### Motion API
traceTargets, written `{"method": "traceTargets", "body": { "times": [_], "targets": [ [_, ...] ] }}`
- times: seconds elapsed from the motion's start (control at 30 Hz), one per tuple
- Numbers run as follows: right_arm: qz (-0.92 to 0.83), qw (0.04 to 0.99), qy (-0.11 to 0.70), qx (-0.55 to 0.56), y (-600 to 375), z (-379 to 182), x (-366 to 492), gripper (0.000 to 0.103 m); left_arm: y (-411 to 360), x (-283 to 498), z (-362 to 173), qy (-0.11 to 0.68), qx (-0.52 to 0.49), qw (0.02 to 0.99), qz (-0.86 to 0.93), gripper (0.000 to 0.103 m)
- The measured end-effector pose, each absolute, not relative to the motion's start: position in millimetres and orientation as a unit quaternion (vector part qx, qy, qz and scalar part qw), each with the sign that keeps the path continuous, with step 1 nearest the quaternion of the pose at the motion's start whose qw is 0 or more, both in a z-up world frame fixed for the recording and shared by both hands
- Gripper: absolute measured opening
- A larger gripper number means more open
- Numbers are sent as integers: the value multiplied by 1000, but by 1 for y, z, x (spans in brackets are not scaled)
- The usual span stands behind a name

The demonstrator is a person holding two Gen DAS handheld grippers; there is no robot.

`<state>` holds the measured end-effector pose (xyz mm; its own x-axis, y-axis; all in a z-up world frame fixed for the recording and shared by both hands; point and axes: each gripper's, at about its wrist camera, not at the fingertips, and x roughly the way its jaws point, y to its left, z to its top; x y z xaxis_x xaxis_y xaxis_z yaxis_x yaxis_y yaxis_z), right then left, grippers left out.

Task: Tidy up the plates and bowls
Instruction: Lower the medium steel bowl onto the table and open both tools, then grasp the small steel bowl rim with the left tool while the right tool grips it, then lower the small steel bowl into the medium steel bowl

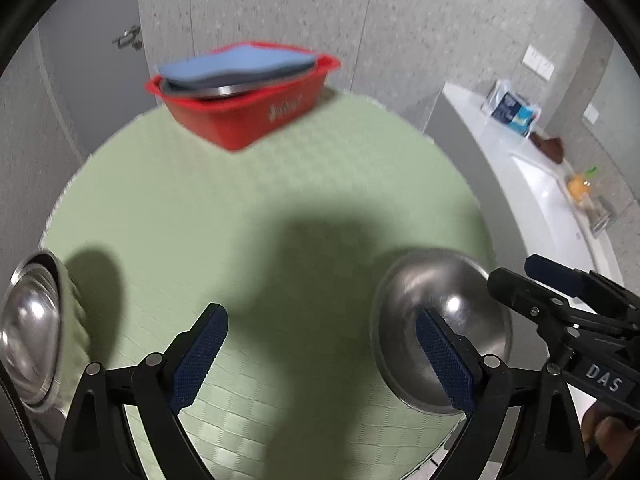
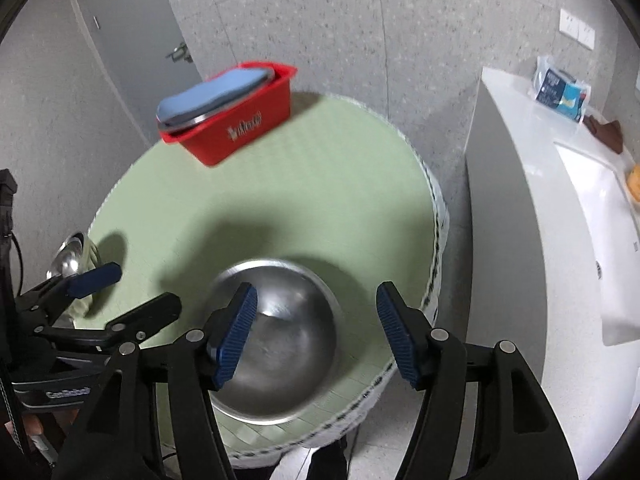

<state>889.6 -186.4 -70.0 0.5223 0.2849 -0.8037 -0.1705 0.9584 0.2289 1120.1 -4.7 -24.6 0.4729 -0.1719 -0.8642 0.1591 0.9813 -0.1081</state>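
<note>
A steel bowl (image 2: 280, 340) sits on the near right of the round green table (image 2: 312, 200); it also shows in the left wrist view (image 1: 460, 312). My right gripper (image 2: 316, 328) is open above it, the left pad over the bowl. My left gripper (image 1: 320, 352) is open and empty above the green table (image 1: 280, 200). A second steel bowl (image 1: 32, 332) sits at the table's left edge and shows in the right wrist view (image 2: 70, 258). A red bin (image 1: 248, 112) at the far side holds a steel plate under a blue plate (image 1: 236, 66); the bin also shows in the right wrist view (image 2: 236, 128).
A white counter with a sink (image 2: 560, 220) stands to the right, with a blue packet (image 2: 560, 92), a brown cloth (image 2: 608, 132) and an orange item. A grey door (image 1: 100, 80) and speckled wall lie behind the table.
</note>
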Motion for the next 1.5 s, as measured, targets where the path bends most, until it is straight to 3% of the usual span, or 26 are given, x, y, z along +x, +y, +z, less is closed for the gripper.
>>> {"method": "traceTargets", "body": {
  "times": [0.23, 0.33, 0.4, 0.5, 0.53, 0.6, 1.0, 1.5],
  "targets": [
    [153, 847, 505, 72, -199, -103, 893, 64, -26, 1138, -49, 534, -8, 842, -77, 91],
    [164, 840, 512, 77, -197, -109, 890, 63, -34, 1146, -58, 542, -9, 836, -81, 83],
    [170, 837, 515, 76, -196, -112, 890, 59, -39, 1150, -63, 547, -6, 833, -86, 70],
    [183, 829, 523, 77, -192, -116, 890, 34, -44, 1158, -68, 553, -9, 826, -109, 47],
    [187, 827, 525, 77, -190, -117, 890, 30, -45, 1160, -68, 552, -13, 825, -123, 41],
    [195, 823, 528, 76, -186, -119, 889, 21, -50, 1163, -67, 547, -11, 825, -140, 16],
    [190, 833, 513, 78, -163, -101, 884, 19, -18, 1151, -50, 512, 6, 845, -151, 16],
    [261, 842, 468, 66, -14, -44, 883, 19, 137, 1078, 12, 448, -6, 890, -84, 16]
  ]
}}
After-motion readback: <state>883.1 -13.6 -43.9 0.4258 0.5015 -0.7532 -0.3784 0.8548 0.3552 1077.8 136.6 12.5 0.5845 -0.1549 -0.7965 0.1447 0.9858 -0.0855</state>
